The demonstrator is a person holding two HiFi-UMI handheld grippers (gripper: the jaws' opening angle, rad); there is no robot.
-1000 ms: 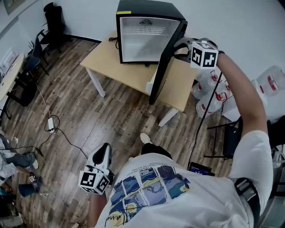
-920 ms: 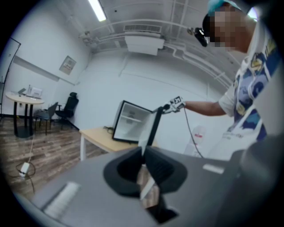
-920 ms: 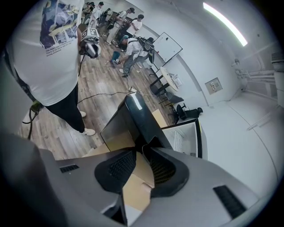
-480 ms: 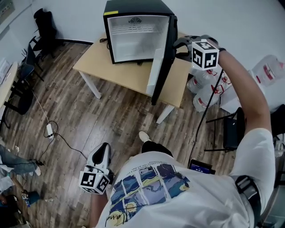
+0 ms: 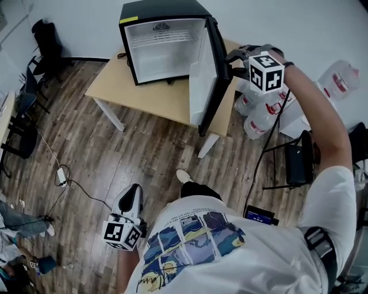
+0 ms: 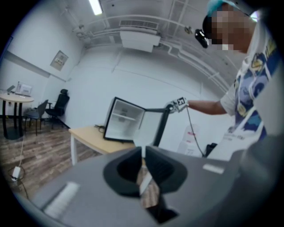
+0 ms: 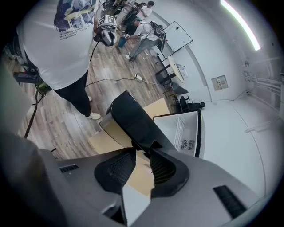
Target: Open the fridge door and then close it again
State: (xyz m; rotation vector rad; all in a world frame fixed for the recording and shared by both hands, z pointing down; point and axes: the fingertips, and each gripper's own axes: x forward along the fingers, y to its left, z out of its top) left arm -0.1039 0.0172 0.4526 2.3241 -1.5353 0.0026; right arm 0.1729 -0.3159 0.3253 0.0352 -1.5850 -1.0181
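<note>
The left tool hangs by the person's side, jaws together and empty. Farther out, the right tool clamps the top edge of the black, white-lined fridge door, which stands wide open on the black mini fridge atop the light wooden counter.

Probably an office, desk, swivel chairs

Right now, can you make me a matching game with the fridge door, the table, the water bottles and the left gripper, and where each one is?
1 fridge door
2 table
3 water bottles
4 left gripper

A on the floor beside the table
B under the fridge
C open, gripped by the right gripper
D down low, holding nothing

Pairs: 1-C, 2-B, 3-A, 4-D
</note>
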